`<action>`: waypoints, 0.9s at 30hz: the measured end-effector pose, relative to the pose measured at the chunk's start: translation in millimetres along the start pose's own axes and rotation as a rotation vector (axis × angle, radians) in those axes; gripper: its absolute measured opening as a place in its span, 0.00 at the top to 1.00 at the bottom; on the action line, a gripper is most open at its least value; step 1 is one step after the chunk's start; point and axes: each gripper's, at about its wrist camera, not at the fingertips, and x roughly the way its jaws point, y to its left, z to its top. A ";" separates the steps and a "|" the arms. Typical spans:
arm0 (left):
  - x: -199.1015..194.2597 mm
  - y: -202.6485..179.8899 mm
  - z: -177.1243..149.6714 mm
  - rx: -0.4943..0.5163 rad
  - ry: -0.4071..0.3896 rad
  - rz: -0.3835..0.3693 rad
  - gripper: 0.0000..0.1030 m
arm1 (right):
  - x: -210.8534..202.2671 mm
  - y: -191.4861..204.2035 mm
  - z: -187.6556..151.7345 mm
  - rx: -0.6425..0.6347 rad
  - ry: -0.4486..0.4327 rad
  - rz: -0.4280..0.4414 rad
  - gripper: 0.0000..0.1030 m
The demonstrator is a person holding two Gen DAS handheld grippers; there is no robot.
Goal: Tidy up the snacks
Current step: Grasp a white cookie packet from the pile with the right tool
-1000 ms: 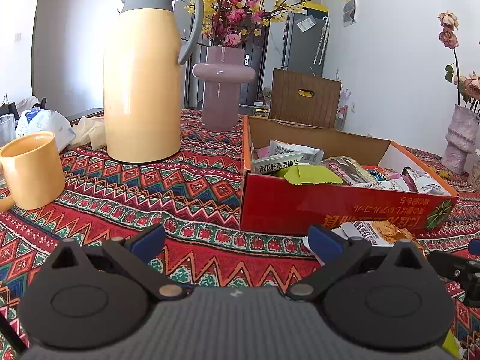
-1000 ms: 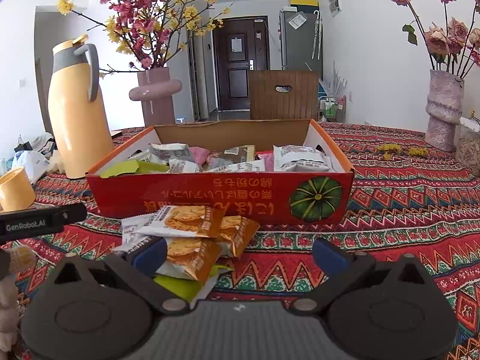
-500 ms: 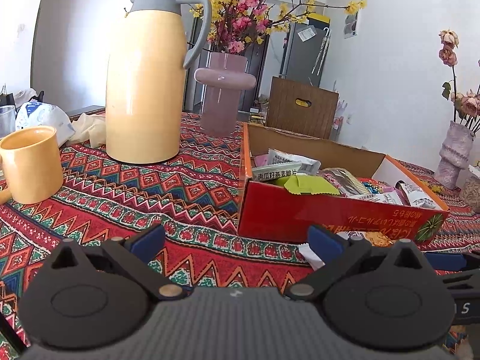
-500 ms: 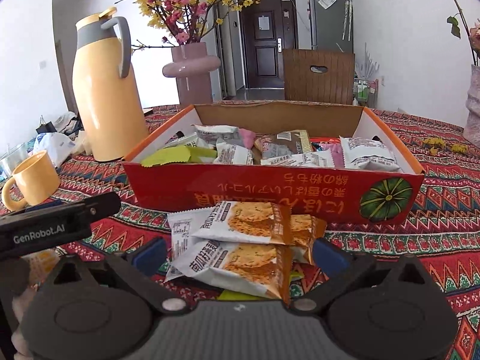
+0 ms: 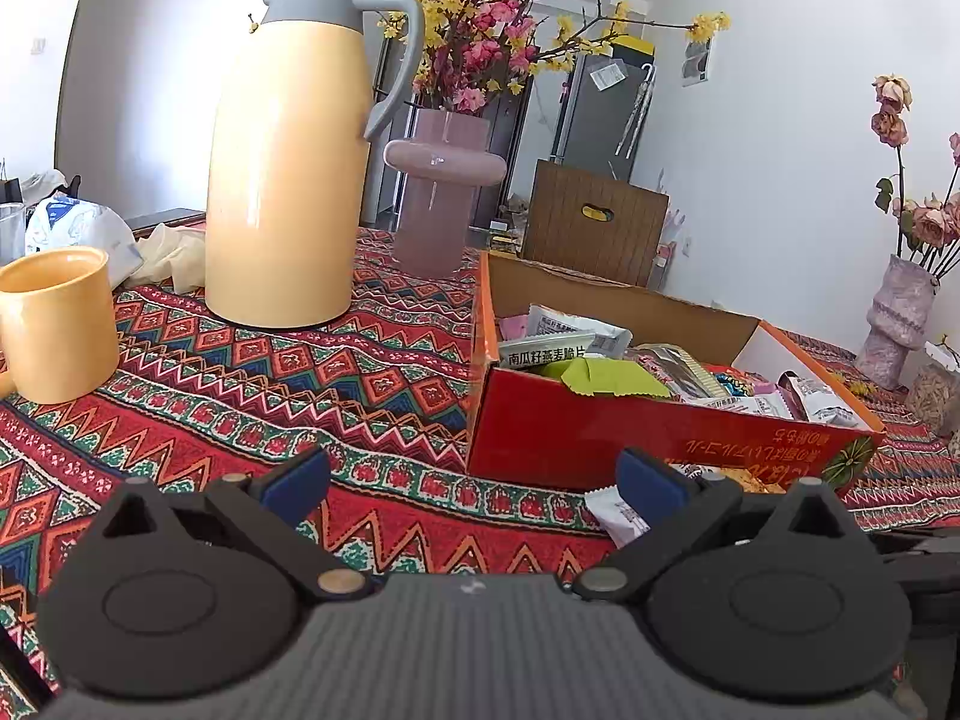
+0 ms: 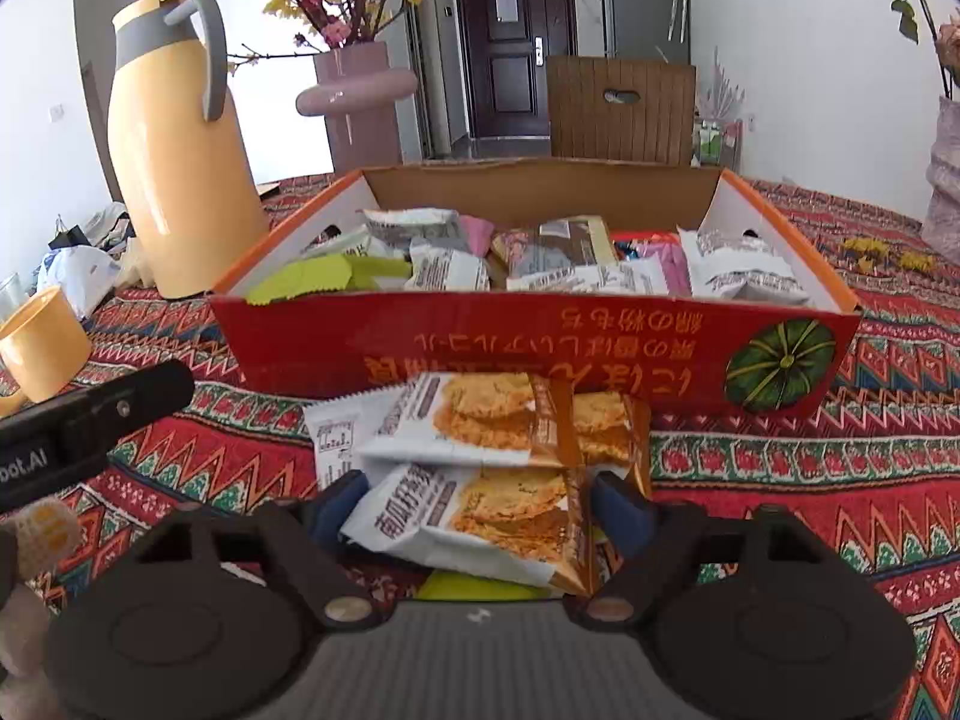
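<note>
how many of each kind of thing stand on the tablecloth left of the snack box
yellow thermos jug: 1
yellow mug: 1
pink vase: 1
total: 3

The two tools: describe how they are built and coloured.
Both match. The right tool has a ribbed grey centre, two black round-based link arms with brass-coloured pivots, and blue pads. The left tool is built the same; its black side bar carries white lettering.

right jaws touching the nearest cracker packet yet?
Cannot tell. Right wrist view: right gripper jaws, just closing, flank the cracker packet; the packet hides any contact.
</note>
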 end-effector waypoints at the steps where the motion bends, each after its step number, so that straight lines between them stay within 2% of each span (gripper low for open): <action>1: -0.1 0.0 0.0 0.000 0.000 0.000 0.00 | -0.1 -0.2 -1.0 -0.001 0.000 -0.003 0.30; 2: 0.0 -0.1 0.0 0.000 0.000 0.000 0.00 | -1.1 -1.0 -1.9 0.001 -0.005 -0.004 0.32; 4: -0.1 0.0 0.0 0.001 0.000 0.000 0.00 | -3.7 -4.0 -2.8 0.005 -0.013 -0.004 0.56; 6: -0.2 0.1 0.0 0.000 0.000 0.001 0.00 | -5.6 -7.8 -3.3 0.016 -0.019 0.004 0.65; 8: 0.1 0.1 0.0 0.000 0.000 0.002 0.00 | -7.2 -9.7 -4.6 0.017 -0.027 -0.002 0.67; 14: 0.1 0.7 -0.1 0.000 0.001 0.007 0.00 | -12.0 -11.1 -8.2 -0.001 -0.049 -0.015 0.66; 15: 0.2 0.8 -0.2 0.000 0.001 0.008 0.00 | -12.4 -11.0 -8.1 -0.005 -0.051 -0.020 0.56; 16: 0.1 0.7 -0.2 0.000 0.001 0.007 0.00 | -13.1 -10.7 -7.8 -0.008 -0.059 -0.029 0.42; 17: 0.2 0.6 -0.2 0.001 0.001 0.007 0.00 | -14.3 -10.2 -7.3 -0.016 -0.073 -0.039 0.37; 23: 0.3 0.6 -0.2 0.000 0.001 0.007 0.00 | -18.4 -1.7 -1.3 -0.097 -0.129 -0.067 0.37; 24: 0.3 0.6 -0.2 0.000 0.001 0.007 0.00 | -18.2 -0.4 -0.7 -0.108 -0.131 -0.064 0.43; 25: 0.4 0.6 -0.2 0.000 0.001 0.007 0.00 | -17.9 0.8 -0.5 -0.119 -0.129 -0.055 0.56; 27: 0.4 0.6 -0.2 0.000 0.001 0.007 0.00 | -17.5 4.0 -1.2 -0.139 -0.121 -0.043 0.71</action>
